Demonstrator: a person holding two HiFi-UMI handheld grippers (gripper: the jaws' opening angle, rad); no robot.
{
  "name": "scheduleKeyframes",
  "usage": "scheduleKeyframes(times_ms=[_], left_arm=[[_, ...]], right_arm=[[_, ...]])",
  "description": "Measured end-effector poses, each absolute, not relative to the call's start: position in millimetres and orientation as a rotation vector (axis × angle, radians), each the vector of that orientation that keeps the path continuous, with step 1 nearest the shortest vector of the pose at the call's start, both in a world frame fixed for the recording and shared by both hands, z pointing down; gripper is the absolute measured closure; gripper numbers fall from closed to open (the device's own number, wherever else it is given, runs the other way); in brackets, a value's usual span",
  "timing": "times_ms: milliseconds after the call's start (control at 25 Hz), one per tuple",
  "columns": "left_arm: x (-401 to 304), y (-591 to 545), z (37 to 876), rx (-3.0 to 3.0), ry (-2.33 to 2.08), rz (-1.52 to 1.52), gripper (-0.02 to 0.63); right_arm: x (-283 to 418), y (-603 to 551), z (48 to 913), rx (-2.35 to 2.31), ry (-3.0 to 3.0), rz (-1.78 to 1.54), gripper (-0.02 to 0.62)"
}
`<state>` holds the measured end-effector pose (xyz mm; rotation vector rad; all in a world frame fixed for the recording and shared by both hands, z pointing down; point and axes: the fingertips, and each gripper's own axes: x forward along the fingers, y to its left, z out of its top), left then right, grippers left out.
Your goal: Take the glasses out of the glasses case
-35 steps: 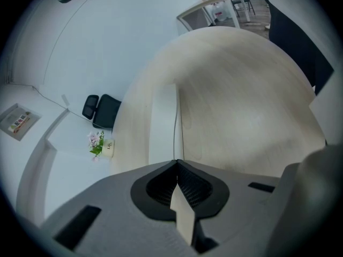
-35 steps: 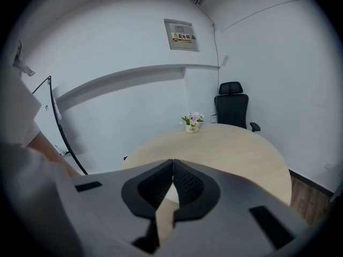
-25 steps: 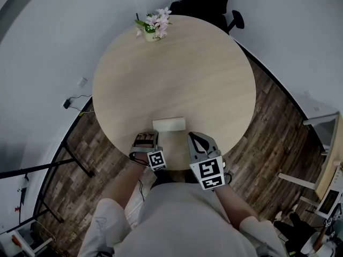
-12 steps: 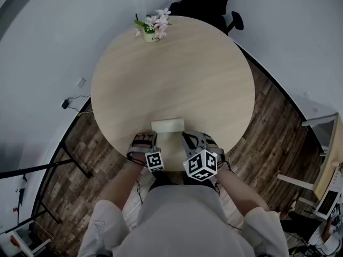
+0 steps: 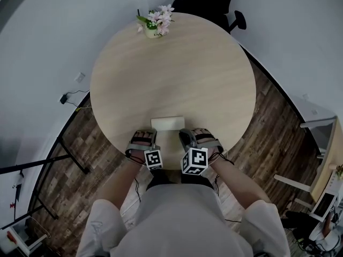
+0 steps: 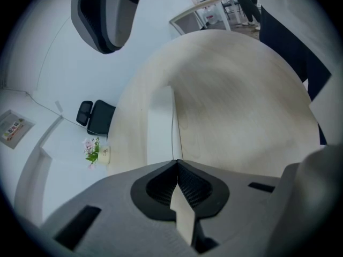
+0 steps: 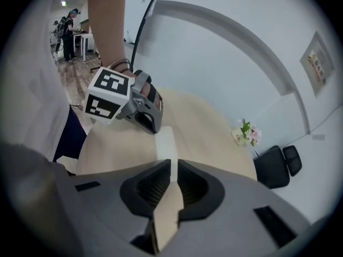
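A shut white glasses case (image 5: 168, 123) lies on the round wooden table (image 5: 171, 68) close to its near edge. My left gripper (image 5: 143, 138) is just in front of the case's left end, jaws together with nothing in them; in the left gripper view (image 6: 176, 162) the case (image 6: 159, 127) lies straight ahead. My right gripper (image 5: 194, 137) is by the case's right end, also shut and empty. The right gripper view (image 7: 174, 162) shows the case (image 7: 166, 143) ahead and the left gripper (image 7: 149, 123) beyond it. No glasses are visible.
A small pot of pink flowers (image 5: 155, 24) stands at the table's far edge. A black office chair (image 5: 231, 16) is behind the table. Dark wooden floor surrounds the table, with desks at the right.
The right gripper has rolled over and sunk toward the table, ending nearer the case's right end. The left gripper and the case have kept still.
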<state>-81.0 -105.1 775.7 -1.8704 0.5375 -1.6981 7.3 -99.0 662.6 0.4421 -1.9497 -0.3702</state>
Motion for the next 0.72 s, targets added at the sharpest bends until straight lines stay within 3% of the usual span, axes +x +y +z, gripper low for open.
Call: scheduleKeyframes(times_ms=[120, 200, 400, 720], left_arm=[[-83.0, -105.8, 774.8, -1.863, 0.527, -1.701, 0.597], [-82.7, -103.5, 778.1, -1.870, 0.522, -1.700, 0.597], [-81.5, -107.1, 775.5, -1.876, 0.528, -1.703, 0.597], [-81.8, -105.5, 774.8, -1.885, 0.525, -1.702, 0.598]], right_arm=[[7.1, -97.3, 680.9, 0.387, -1.906, -0.372, 0.563], [8.7, -95.2, 692.7, 0.350, -1.877, -0.348, 0.435], [7.9, -97.1, 715.4, 0.275, -1.853, -0.276, 0.353], [2.9, -114.7, 740.4, 0.189, -1.833, -0.300, 0.318]])
